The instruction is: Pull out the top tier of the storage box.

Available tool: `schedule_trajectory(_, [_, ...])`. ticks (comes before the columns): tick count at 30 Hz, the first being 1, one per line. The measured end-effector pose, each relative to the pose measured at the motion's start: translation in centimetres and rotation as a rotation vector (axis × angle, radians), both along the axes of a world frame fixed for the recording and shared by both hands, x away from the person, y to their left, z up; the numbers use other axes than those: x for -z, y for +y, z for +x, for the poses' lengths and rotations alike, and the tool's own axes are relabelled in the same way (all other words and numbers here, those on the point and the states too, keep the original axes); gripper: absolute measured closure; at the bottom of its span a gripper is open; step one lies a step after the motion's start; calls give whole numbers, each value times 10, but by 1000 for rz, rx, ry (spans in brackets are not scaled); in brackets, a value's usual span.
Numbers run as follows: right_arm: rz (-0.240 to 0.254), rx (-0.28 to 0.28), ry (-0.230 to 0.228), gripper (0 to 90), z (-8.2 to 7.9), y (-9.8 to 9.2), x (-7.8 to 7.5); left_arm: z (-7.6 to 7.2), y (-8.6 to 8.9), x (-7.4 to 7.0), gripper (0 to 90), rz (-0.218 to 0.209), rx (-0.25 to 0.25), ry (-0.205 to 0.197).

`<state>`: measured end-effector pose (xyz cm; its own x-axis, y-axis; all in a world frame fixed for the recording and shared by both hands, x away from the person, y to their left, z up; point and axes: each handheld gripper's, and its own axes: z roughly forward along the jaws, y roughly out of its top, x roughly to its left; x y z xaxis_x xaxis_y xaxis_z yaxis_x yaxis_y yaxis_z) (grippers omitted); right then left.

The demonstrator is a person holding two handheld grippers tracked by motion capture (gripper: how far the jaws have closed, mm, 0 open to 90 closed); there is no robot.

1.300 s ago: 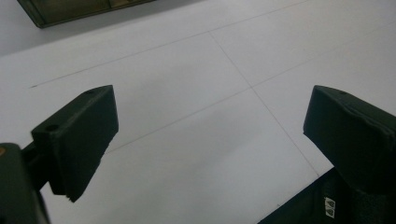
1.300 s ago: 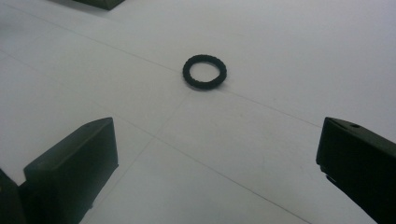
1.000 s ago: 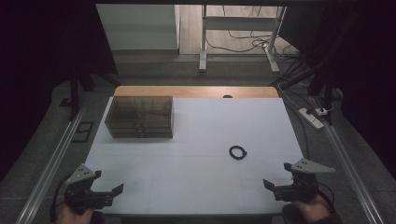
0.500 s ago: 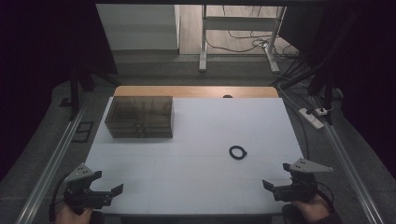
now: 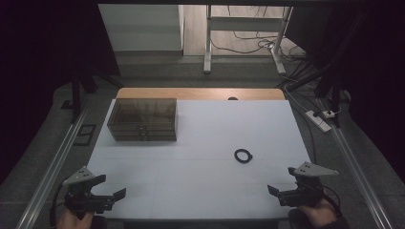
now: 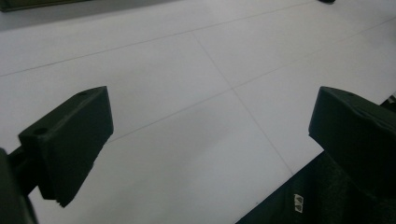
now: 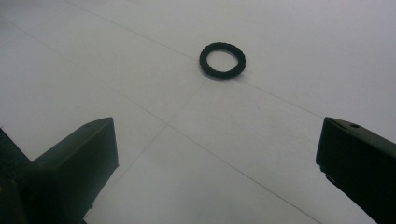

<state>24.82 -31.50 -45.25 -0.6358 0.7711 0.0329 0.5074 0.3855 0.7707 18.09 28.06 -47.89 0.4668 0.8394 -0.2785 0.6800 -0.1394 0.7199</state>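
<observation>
Your right claw is the nearer one to the ring: the ring lies flat on the white table, ahead of that claw and a little toward your left, well apart from it, with nothing between. Being round, it has no long axis to line up with. Both claws stand with jaws wide apart and empty; the left claw sits much farther from the ring. Count one ring, one smoky clear box far ahead of your left claw, two claws.

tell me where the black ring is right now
The black ring lies flat on the white table, right of centre in the high view, just ahead of the open right gripper and untouched.
</observation>
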Motion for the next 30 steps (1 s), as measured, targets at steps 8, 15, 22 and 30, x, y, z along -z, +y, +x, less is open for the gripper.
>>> schedule_trajectory(8, [-13,-14,5,0,1,2,0,3,-1,-2,0,-17,16,-6])
schedule_trajectory(15, [-19,-19,7,0,1,3,1,6,-6,-4,1,-18,32,-27])
schedule_trajectory(22, [-20,-14,12,0,1,3,1,10,-12,-9,1,-6,12,-85])
schedule_trajectory(30, [-31,-14,13,0,2,4,1,17,-19,-7,1,20,-32,-81])
